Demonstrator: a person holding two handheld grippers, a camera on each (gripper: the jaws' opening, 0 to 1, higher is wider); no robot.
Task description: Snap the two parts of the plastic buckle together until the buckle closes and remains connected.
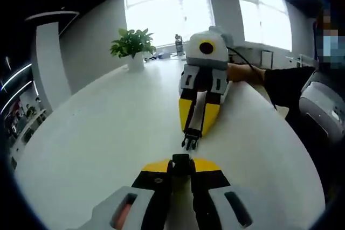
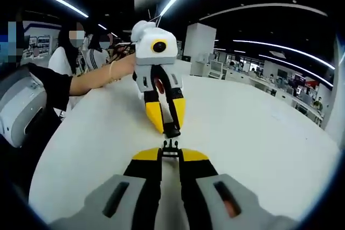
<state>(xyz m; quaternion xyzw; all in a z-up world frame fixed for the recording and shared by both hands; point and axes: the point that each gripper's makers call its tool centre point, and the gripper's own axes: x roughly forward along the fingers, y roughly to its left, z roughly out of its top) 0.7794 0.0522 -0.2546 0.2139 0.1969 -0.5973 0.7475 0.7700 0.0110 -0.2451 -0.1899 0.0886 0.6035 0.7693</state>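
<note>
In the left gripper view, the left gripper rises from six o'clock with its yellow-and-black jaws closed down on a small black buckle part, the socket half, which sits at the jaw tips just below the centre. Directly ahead, toward twelve o'clock, the right gripper points back at it, jaws pinched on the pronged half, whose tips hang just short of the socket. A narrow strip of the white table shows between the two pieces, so they are near but apart. A potted plant stands at about eleven o'clock at the far edge, and a person's sleeve reaches in at two o'clock.

In the right gripper view, the right gripper comes up from six o'clock, clamped on the pronged half, prongs aimed at twelve o'clock. The left gripper faces it from above centre, holding the socket half almost touching the prongs; I cannot tell whether they meet. A person's forearm lies at ten o'clock.

Judging by this, both halves are gripped and roughly lined up, but the buckle is not yet closed. What is left is to push the prongs straight in until they latch.
</note>
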